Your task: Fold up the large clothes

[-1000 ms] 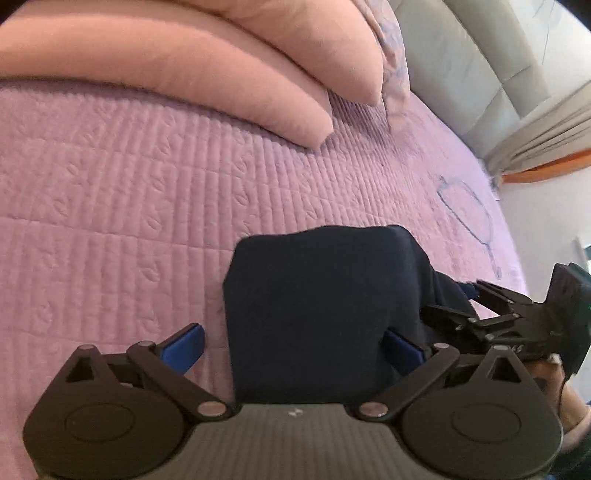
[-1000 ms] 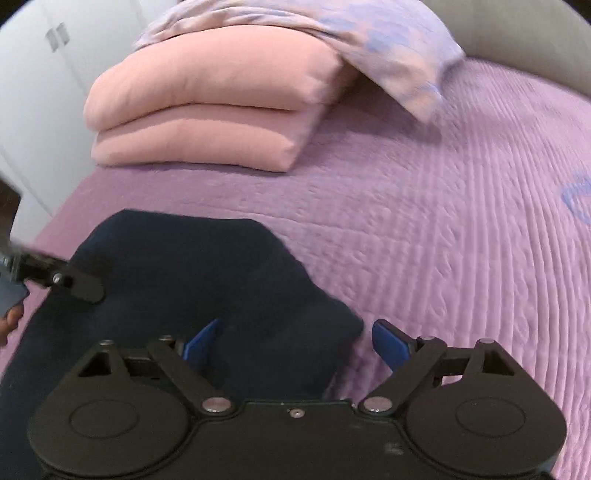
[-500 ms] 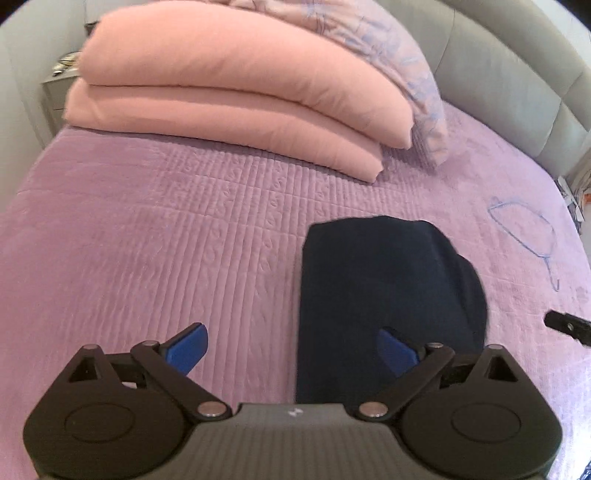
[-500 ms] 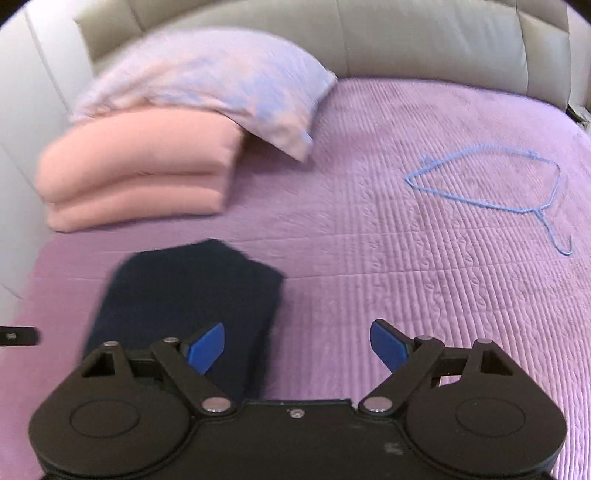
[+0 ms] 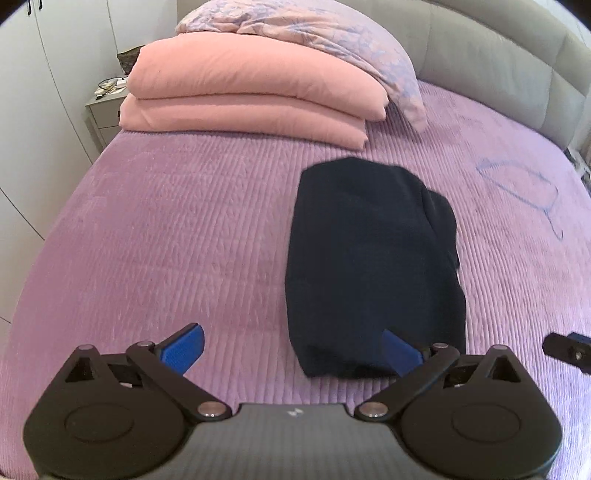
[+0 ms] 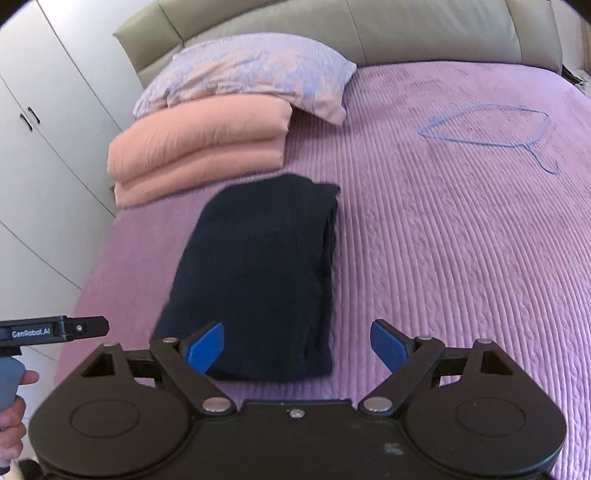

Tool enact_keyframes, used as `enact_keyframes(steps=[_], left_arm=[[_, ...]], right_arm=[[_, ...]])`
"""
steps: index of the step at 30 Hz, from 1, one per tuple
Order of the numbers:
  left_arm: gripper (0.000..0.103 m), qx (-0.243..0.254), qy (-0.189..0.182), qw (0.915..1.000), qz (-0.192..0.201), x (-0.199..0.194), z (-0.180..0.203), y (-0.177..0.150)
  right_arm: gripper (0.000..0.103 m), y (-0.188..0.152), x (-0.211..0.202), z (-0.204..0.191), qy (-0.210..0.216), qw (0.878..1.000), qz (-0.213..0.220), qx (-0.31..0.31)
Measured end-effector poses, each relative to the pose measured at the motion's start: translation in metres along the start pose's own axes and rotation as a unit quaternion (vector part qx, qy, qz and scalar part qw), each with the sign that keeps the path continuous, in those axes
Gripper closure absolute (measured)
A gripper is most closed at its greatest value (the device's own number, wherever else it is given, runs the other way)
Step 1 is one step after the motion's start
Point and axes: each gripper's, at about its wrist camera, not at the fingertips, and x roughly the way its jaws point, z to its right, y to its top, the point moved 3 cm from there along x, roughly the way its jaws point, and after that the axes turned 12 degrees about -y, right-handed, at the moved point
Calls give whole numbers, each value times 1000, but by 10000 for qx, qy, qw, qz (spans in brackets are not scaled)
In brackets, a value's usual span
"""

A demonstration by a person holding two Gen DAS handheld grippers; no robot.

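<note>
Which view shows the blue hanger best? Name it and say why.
The right wrist view. There the blue hanger lies whole on the purple bedspread, its triangle and hook clearly outlined. The left wrist view shows the hanger only faintly, blurred near the right edge.

Both wrist cams sit above bed's foot edge, facing headboard; both share folded dark garment mid-bed.
</note>
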Motion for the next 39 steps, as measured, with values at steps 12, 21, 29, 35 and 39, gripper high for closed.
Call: enact_keyframes(steps=[12, 21, 29, 35, 39], left_arm=[[0, -60, 157, 9998, -62, 7, 7, -49], [0, -44, 222, 9996, -146, 8, 2, -63], [0, -47, 197, 9997, -129, 6, 3, -65], [0, -55, 234, 9996, -146, 5, 0, -64], [0, -212, 163, 9996, -90, 1, -1, -64]], right_arm=[[1, -53, 14, -11, -789, 9926, -382, -836], [1, -62, 17, -25, -721, 9907, -467, -1053], [1, -61, 15, -23, -758, 9909, -447, -1022], [1, -59, 11, -26, -738, 9919, -324, -979], [1, -54, 8, -28, -710, 9924, -247, -977]])
